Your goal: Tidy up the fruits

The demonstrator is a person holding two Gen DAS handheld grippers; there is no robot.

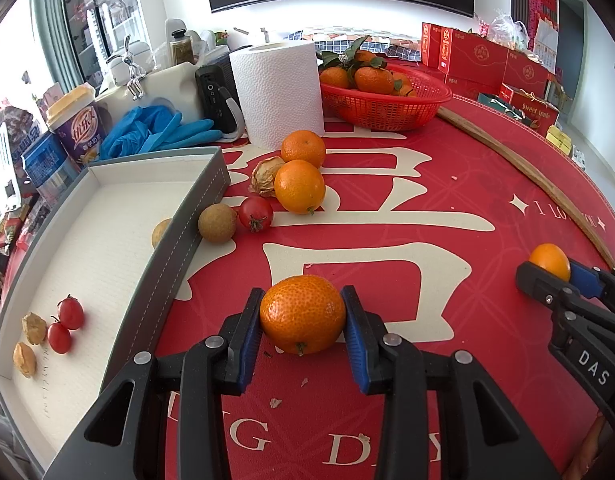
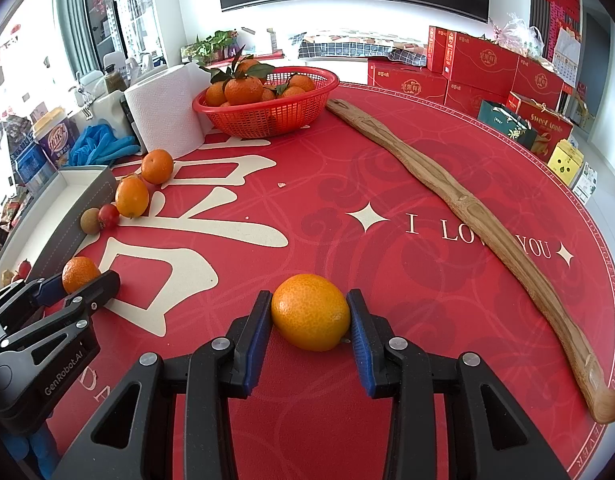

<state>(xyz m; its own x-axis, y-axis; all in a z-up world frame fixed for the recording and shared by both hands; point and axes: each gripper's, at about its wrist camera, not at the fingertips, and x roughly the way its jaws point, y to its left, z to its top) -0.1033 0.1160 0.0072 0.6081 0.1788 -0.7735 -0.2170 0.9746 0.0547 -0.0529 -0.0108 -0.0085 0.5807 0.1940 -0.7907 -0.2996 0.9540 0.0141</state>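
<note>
Two fruits are gripped at once. The left gripper (image 1: 302, 316) is clenched on a mandarin (image 1: 302, 314), its blue pads pressed to both flanks; the fruit appears to rest on the red table (image 1: 447, 208). The right gripper (image 2: 310, 314) is likewise clamped on a smoother orange (image 2: 310, 312), also low on the cloth. From the left wrist view, the right gripper is seen at 3 o'clock, well apart.

The grasp step seems complete; transport is judged to be next. A grey tray (image 1: 179, 240) lies at 10 o'clock of the left gripper, already holding cherry tomatoes (image 1: 64, 324), husked berries and a longan. Two more oranges (image 1: 300, 186), a tomato and a longan wait beside its wall at 12 o'clock.

A lift clear of the tray wall is called for before the mandarin is carried over and set down in a bare patch. Whether citrus belongs in the tray or in the red basket (image 1: 387, 110) cannot be told.
</note>
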